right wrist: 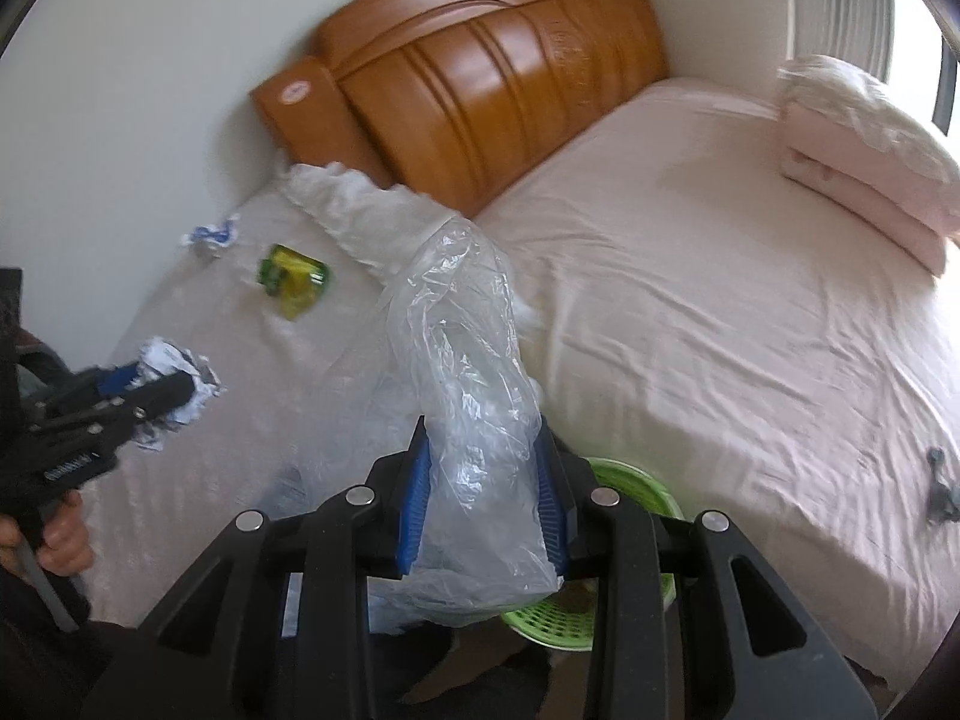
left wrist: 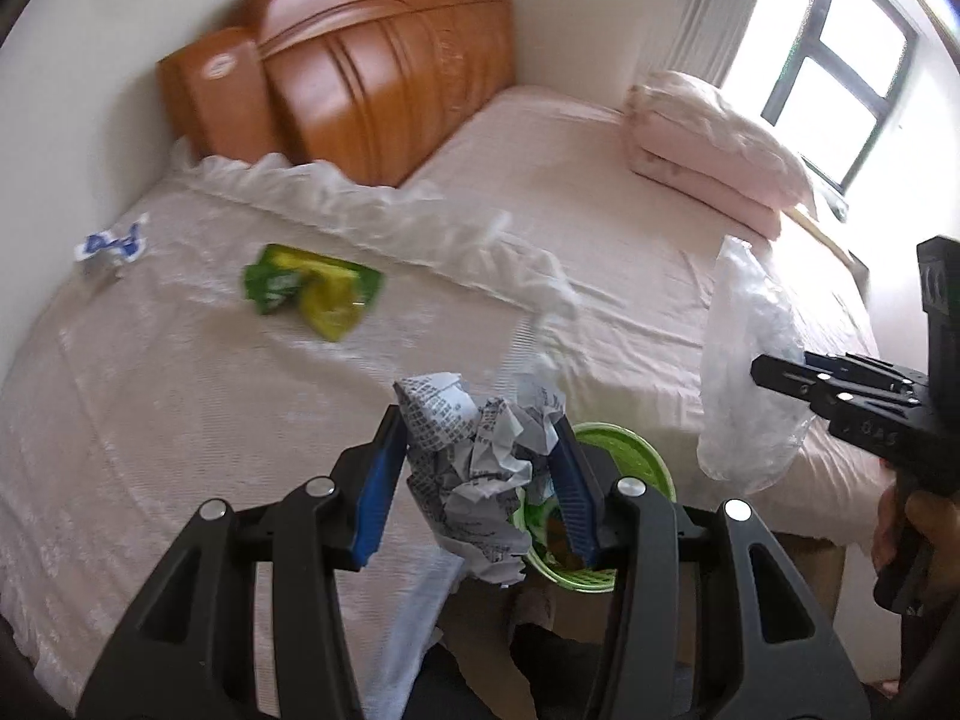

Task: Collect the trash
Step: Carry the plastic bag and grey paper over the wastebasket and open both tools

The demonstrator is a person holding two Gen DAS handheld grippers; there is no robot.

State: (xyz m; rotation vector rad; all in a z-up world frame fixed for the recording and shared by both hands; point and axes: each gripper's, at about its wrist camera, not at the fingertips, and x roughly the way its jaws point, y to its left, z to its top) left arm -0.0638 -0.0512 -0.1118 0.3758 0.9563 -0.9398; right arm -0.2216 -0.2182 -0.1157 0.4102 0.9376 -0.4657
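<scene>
My left gripper (left wrist: 480,456) is shut on a crumpled printed paper ball (left wrist: 474,468), held over the near bed edge just left of a green basket (left wrist: 636,456). My right gripper (right wrist: 483,480) is shut on a clear plastic bag (right wrist: 474,396), held above the same green basket (right wrist: 636,480). The right gripper (left wrist: 780,375) with its bag (left wrist: 744,372) shows in the left wrist view; the left gripper (right wrist: 192,387) with its paper (right wrist: 174,366) shows in the right wrist view. A green-yellow wrapper (left wrist: 312,288) and a blue-white wrapper (left wrist: 111,249) lie on the bed.
The bed (right wrist: 690,276) has a pink sheet, a wooden headboard (right wrist: 480,72) at the far wall and folded pink bedding (right wrist: 864,168) at the right by the window. A white ruffled cover (left wrist: 360,204) lies across the bed. A small dark object (right wrist: 939,486) lies at the right bed edge.
</scene>
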